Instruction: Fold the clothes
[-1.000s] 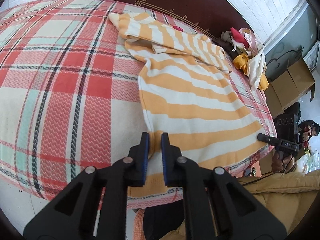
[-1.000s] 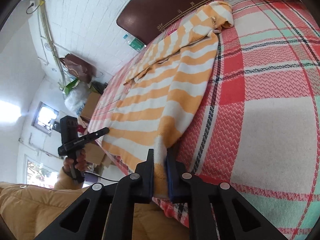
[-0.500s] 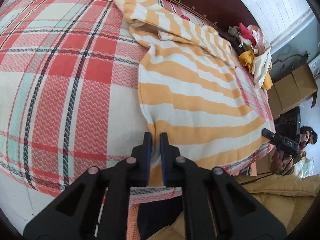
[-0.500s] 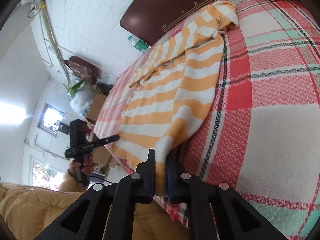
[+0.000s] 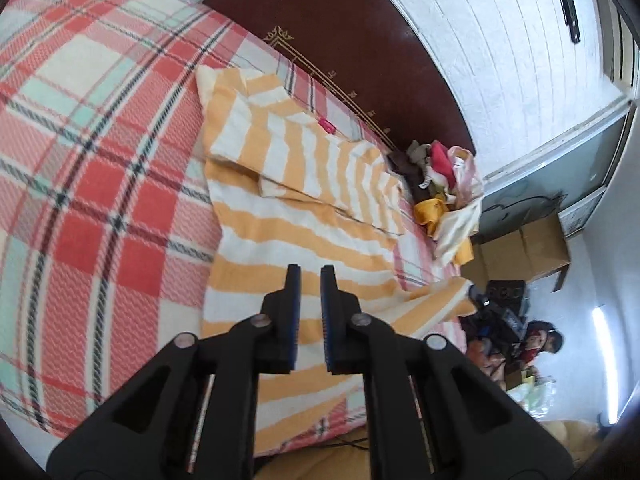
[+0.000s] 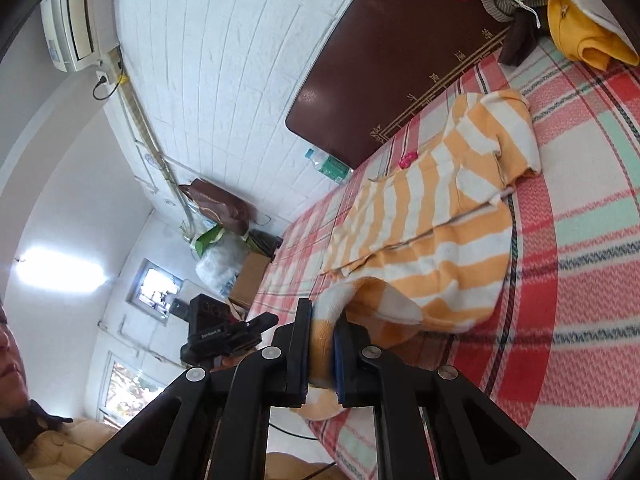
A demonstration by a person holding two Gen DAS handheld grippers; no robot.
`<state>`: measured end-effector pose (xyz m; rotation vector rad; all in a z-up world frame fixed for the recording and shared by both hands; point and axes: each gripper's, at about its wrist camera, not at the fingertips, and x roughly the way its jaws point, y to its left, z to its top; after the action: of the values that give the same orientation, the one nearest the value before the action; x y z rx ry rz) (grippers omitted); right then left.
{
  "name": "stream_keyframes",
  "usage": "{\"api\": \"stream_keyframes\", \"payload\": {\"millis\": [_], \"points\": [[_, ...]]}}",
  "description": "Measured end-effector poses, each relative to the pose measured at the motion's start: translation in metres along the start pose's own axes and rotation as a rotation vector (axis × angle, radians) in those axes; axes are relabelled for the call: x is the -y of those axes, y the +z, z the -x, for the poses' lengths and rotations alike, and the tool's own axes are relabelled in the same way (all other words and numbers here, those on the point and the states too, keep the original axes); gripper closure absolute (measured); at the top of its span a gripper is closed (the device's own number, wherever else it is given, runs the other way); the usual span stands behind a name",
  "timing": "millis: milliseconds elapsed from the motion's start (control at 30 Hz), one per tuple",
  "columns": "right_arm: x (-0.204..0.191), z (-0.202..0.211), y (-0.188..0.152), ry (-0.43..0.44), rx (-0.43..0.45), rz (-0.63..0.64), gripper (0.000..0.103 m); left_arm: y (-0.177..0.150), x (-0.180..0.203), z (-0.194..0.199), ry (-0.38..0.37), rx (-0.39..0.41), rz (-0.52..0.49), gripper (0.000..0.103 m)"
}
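Note:
An orange-and-white striped top (image 5: 304,216) lies spread on the plaid bed (image 5: 100,160), its folded sleeves toward the headboard. My left gripper (image 5: 310,280) is shut on the near hem corner, which rises from the bed edge into its jaws. In the right wrist view my right gripper (image 6: 322,312) is shut on the other hem corner of the top (image 6: 440,240); the cloth bulges up between its pads and curls over the body. Each gripper shows in the other's view: the right gripper (image 5: 478,294) at the lifted corner, the left gripper (image 6: 256,322) in a hand.
A pile of mixed clothes (image 5: 440,176) sits on the bed by the dark brown headboard (image 5: 360,40). Cardboard boxes (image 5: 528,248) stand beyond the bed's side. A green-labelled bottle (image 6: 332,164) and bags (image 6: 216,204) stand along the white wall. A tan jacket sleeve fills the lower edge.
Both grippers have risen and moved toward the headboard with the hem corners in them. The hem has come off the bed edge and now arches over the body of the top.

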<state>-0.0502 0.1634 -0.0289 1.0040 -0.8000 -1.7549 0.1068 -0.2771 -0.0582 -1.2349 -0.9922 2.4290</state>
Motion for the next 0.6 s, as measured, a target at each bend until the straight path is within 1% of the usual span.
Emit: {"api": "stream_keyframes", "payload": {"millis": [67, 100, 133, 167, 200, 267, 400, 533, 600], "points": [[0.001, -0.003, 0.005, -0.004, -0.006, 0.005, 0.095, -0.005, -0.006, -0.002, 0.051, -0.021, -0.029, 0.088], [0.002, -0.003, 0.006, -0.004, -0.010, 0.008, 0.095, -0.008, -0.010, -0.002, 0.077, -0.032, -0.042, 0.068], [0.002, -0.003, 0.006, 0.002, -0.010, 0.008, 0.095, -0.014, -0.014, -0.004, 0.106, -0.045, -0.049, 0.044], [0.002, -0.002, 0.005, 0.008, -0.010, 0.008, 0.095, -0.020, -0.018, -0.005, 0.136, -0.059, -0.053, 0.035], [0.003, -0.001, 0.005, 0.015, -0.011, 0.008, 0.095, -0.027, -0.022, -0.007, 0.143, -0.079, -0.050, 0.030], [0.003, -0.001, 0.004, 0.021, -0.014, 0.008, 0.095, -0.040, -0.027, -0.012, 0.133, -0.122, -0.038, 0.030], [0.003, -0.001, 0.002, 0.015, -0.027, 0.012, 0.094, -0.068, -0.024, -0.015, 0.185, -0.200, -0.058, 0.030], [0.002, -0.003, 0.001, 0.029, -0.032, 0.021, 0.093, -0.088, -0.009, -0.022, 0.185, -0.252, -0.075, 0.030], [0.001, -0.004, 0.001, 0.034, -0.035, 0.023, 0.093, -0.091, -0.006, -0.027, 0.191, -0.263, -0.057, 0.031]]}}
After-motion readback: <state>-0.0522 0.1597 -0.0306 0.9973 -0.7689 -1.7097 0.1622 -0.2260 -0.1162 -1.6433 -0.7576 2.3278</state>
